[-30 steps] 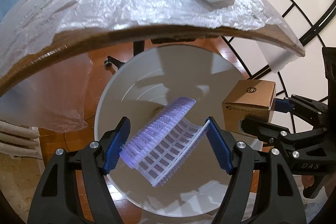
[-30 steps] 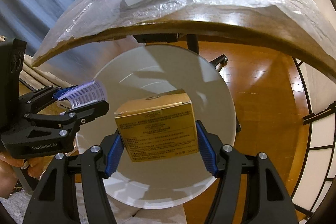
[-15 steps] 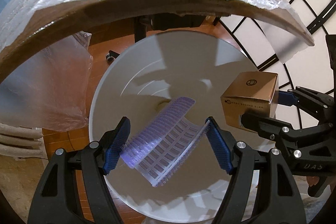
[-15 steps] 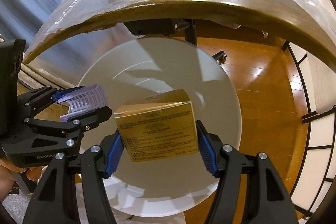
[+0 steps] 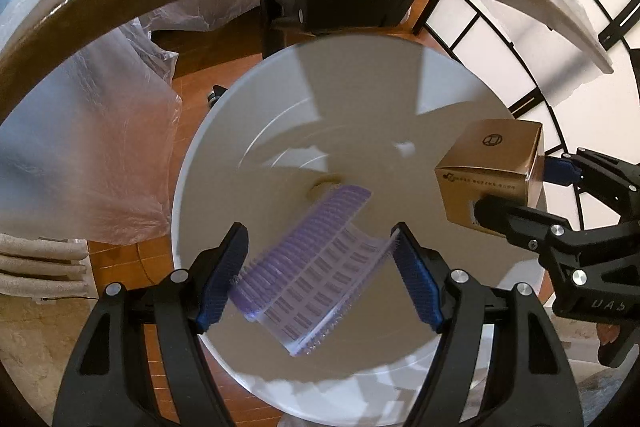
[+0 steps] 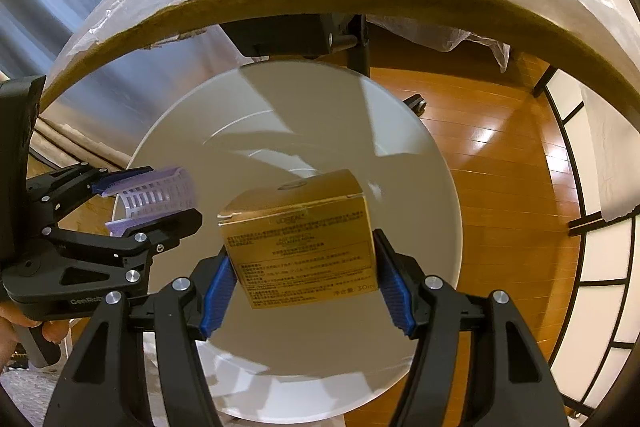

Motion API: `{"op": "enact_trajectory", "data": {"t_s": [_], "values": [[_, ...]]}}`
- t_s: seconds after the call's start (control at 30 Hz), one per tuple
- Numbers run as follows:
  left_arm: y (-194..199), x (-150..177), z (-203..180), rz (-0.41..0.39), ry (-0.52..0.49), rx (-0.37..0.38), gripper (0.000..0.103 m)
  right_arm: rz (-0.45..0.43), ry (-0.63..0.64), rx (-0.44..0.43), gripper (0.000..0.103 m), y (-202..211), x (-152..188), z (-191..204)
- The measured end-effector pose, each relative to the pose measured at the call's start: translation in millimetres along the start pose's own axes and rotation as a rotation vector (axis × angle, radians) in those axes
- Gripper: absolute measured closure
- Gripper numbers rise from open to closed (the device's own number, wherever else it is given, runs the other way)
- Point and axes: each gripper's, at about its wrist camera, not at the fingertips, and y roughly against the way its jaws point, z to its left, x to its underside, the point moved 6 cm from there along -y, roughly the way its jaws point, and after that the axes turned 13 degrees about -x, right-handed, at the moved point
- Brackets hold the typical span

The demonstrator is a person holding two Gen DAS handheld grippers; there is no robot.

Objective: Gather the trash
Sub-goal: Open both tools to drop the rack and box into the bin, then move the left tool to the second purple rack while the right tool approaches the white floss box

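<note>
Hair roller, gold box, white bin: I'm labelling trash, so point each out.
hair roller (image 5: 308, 263), left wrist view, ribbed purple side
gold box (image 6: 304, 251), right wrist view, printed front face
white bin (image 6: 440, 211), right wrist view, right inner wall

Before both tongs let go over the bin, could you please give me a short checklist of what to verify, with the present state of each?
1. Left tongs grip the purple hair roller: ok, pads pressed on both its ends.
2. Right tongs grip the gold carton: ok, pads on both its sides.
3. Roller above the white bin opening: ok in the left wrist view.
4. Carton above the bin opening: ok in the right wrist view.
5. The two tongs apart from each other: ok, a gap shows between them.
6. Bin empty enough to take both: ok, its bottom looks bare.
</note>
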Motion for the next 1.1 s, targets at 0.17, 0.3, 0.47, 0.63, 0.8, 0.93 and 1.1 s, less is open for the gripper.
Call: {"op": "enact_trajectory", "data": {"t_s": [0.17, 0.3, 0.47, 0.63, 0.8, 0.93, 1.1], "values": [[-1.7, -0.3, 0.2, 0.002, -0.006, -0.002, 0.028, 0.001, 0.002, 0.007, 0.040, -0.9, 0.9, 2.5], [-2.9, -0.9, -0.1, 0.002, -0.012, -0.002, 0.028, 0.001, 0.000, 0.008, 0.040, -1.1, 0.3, 2.7], [-4.6, -0.8, -0.5, 0.007, -0.014, -0.003, 0.028, 0.001, -0.004, 0.009, 0.040, -0.2, -0.3, -0.6], [-1.1, -4.7, 2.8, -0.015, 0.003, 0.001, 0.012, -0.039, -0.005, 0.009, 0.014, 10.3, -3.7, 0.0], [7.7, -4.2, 7.2, -0.037, 0.030, 0.034, 0.012, -0.076, 0.014, 0.024, 0.014, 28.4, -5.9, 1.0], [27.6, -1.0, 12.9, -0.070, 0.019, 0.024, 0.012, -0.137, 0.039, 0.028, 0.014, 57.7, -7.6, 5.7], [95.7, -7.8, 22.6, -0.219, 0.041, 0.059, 0.012, -0.265, 0.132, 0.066, 0.013, 110.0, -16.8, 26.7]]}}
